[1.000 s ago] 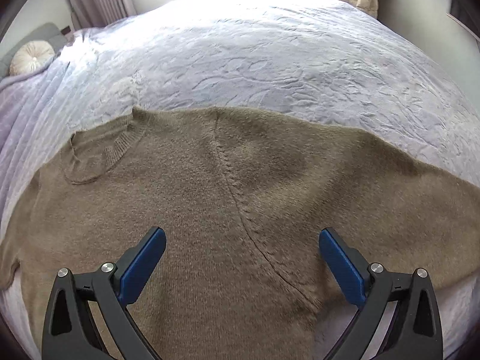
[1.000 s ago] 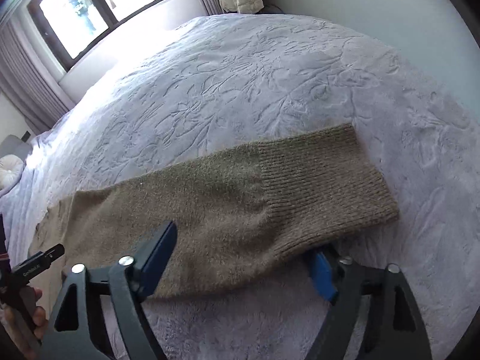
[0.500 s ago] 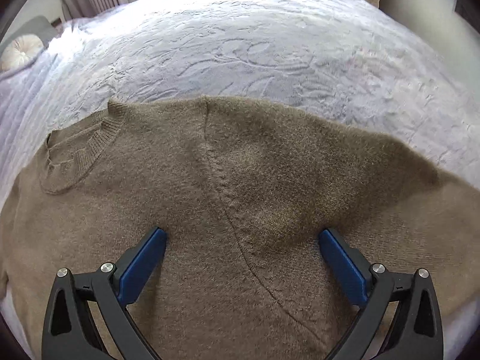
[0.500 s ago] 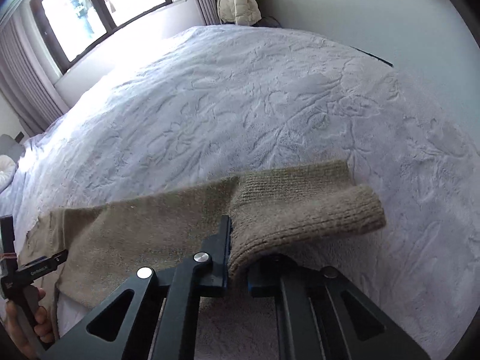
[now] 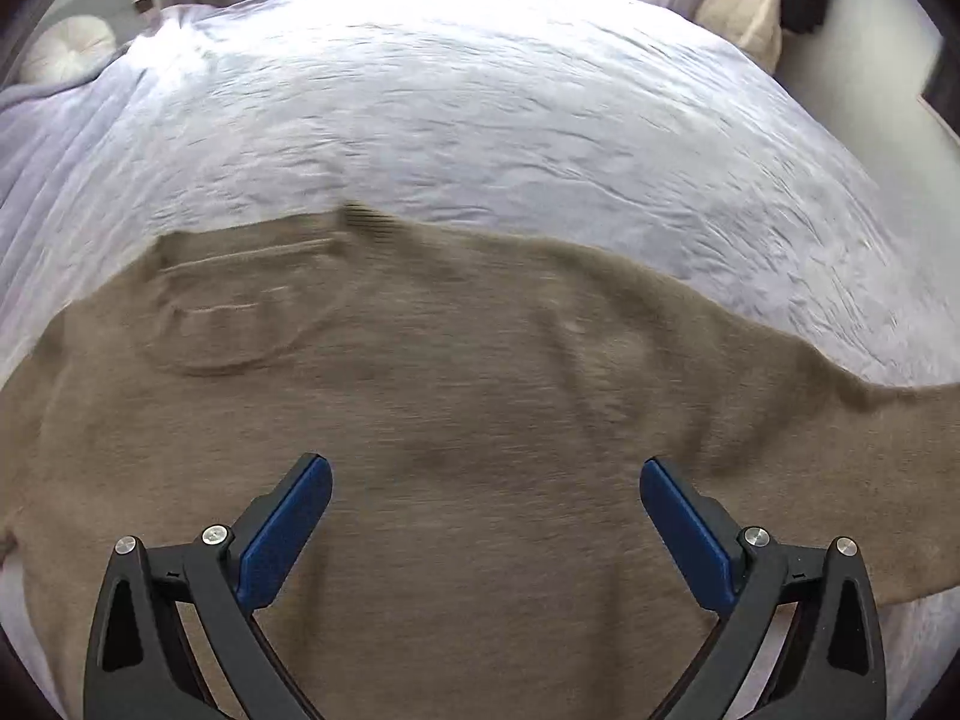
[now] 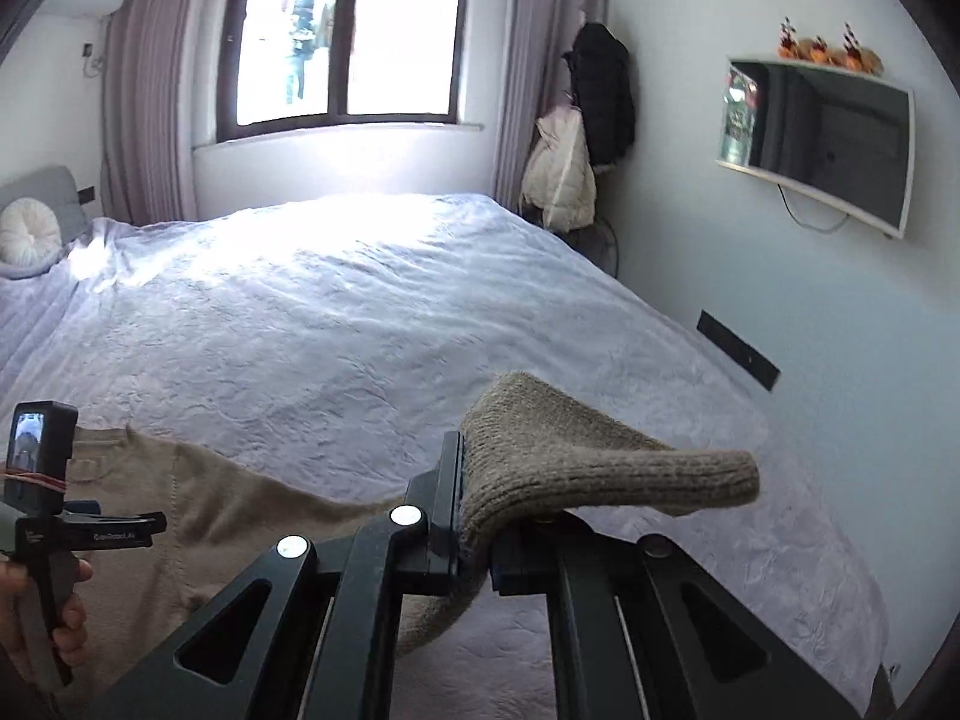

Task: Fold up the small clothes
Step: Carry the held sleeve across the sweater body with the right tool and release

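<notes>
Bed: pale lilac embossed bedspread, filling the middle of the frame.
Window: dark-framed, top centre, blown out with daylight.
Curtains: mauve, hanging either side of the window.
Cushion: round, white, left edge, against a grey headboard.
Corner: black and cream coats, hanging right of the window.
Right wall: television, mounted upper right.

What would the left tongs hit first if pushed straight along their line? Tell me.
Most likely the brown sweater: the left tongs stand open and tilted down over its body, with nothing in between. The gap is hard to judge.
</notes>
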`<state>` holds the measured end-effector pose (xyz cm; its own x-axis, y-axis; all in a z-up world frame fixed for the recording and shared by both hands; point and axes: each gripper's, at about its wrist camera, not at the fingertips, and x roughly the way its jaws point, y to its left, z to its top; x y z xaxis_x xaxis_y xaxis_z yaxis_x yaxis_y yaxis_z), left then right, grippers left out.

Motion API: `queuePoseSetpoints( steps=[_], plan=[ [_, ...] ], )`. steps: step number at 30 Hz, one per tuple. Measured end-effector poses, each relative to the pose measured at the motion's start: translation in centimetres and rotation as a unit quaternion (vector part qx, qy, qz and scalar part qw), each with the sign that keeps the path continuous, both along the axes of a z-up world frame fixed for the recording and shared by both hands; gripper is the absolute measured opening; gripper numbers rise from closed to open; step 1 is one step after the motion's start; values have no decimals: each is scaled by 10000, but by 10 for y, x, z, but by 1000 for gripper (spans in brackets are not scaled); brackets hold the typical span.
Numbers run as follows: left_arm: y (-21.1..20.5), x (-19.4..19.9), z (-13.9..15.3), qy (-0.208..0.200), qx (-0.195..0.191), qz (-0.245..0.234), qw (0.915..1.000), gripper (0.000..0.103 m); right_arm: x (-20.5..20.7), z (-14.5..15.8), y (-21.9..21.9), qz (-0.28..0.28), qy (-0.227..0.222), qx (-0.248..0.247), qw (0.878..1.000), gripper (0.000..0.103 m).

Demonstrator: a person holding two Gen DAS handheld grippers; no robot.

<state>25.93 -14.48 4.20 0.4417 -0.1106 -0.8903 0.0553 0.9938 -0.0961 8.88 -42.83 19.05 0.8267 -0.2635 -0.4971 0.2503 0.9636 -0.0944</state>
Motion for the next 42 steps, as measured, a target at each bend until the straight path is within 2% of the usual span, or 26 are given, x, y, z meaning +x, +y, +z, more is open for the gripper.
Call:
queuePoseSetpoints(
  steps=[5,6,10,12,16,21,24,26,28,29,30,32,33,35,36,39,41,42],
  plan=[
    [80,-10,6,-50,-191,439,9988,103,19,29,109,828,-235,-354,9957,7],
    [83,-11,8,-57,-199,491,9986,103,21,30,128,938,-255,-400,9945,7],
    [165,-30,14,-189,-305,884,9954,103,41,20,223,1517,-193,-621,9863,7],
    [194,-30,9,-200,-349,1072,9934,103,54,3,262,1766,-46,-621,9823,7],
    [254,-49,2,-186,-408,1563,9867,103,84,-55,339,2235,542,-616,9712,7],
    [302,-73,-4,-202,-602,1921,9793,103,111,-133,409,2553,1338,-745,9547,7],
    [315,-84,-13,-167,-616,2008,9775,103,121,-151,440,2601,1537,-915,9489,7],
    [318,-88,-18,-140,-690,2032,9766,103,125,-153,448,2605,1596,-926,9477,7],
    [322,-94,-17,-152,-752,2035,9761,103,130,-155,450,2713,1784,-734,9430,11],
    [323,-95,-16,-168,-794,2054,9753,103,131,-154,452,2793,1899,-587,9394,24],
    [323,-97,-15,-190,-836,2082,9743,103,131,-154,450,2926,2027,-390,9337,46],
    [325,-101,-8,-291,-945,2231,9698,103,124,-146,447,3056,1978,-237,9311,72],
    [327,-104,-3,-346,-1005,2285,9677,103,118,-136,440,3100,1873,-153,9320,74],
    [327,-109,6,-448,-1039,2328,9659,103,103,-114,417,3403,1696,263,9245,74],
    [326,-112,12,-541,-994,2376,9648,103,96,-104,405,3399,1601,326,9262,75],
    [313,-106,20,-518,-972,2238,9684,103,88,-86,350,2959,1383,161,9450,76],
    [285,-96,22,-446,-878,1921,9764,103,94,-92,302,2389,1410,-203,9605,76],
    [265,-90,22,-446,-790,1710,9811,103,100,-96,286,2155,1493,-314,9645,76]
  ],
)
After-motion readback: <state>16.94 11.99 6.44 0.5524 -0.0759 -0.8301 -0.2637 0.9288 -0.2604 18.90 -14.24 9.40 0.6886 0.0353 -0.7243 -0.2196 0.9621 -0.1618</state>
